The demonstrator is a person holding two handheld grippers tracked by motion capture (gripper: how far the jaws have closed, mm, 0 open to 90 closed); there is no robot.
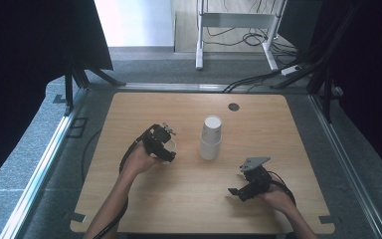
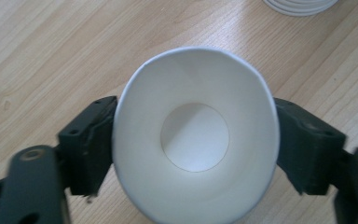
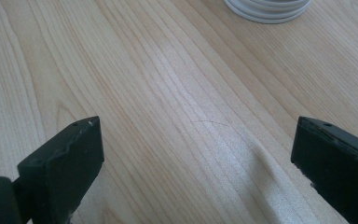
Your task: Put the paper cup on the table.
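— Where's the cup right now?

— I've got a single white paper cup [image 2: 195,140] sitting between the jaws of my left tongs [image 1: 165,148], mouth up toward the camera — in the left gripper view I look straight down into it and see its round bottom. Its rim is squeezed into an oval, and each jaw lies right against a side of the cup. In the high view the left tongs sit left of the middle of the table [image 1: 129,199], with a bit of white cup rim showing under them.

— So it's gripped?

— The jaws touch the cup on both sides and the rim is deformed, so I read it as held. Whether the cup's base rests on the table I can't tell.

— And the other cups?

— A stack of white cups [image 1: 211,138] stands upside down near the table's centre, just to the right of my left tongs and apart from them. Its base rim shows at the top edge of both gripper views.

— Your right hand?

— My right tongs [image 1: 243,189] sit near the front right part of the table, well apart from the stack. Their jaws stand wide apart with bare wood between them — nothing held.
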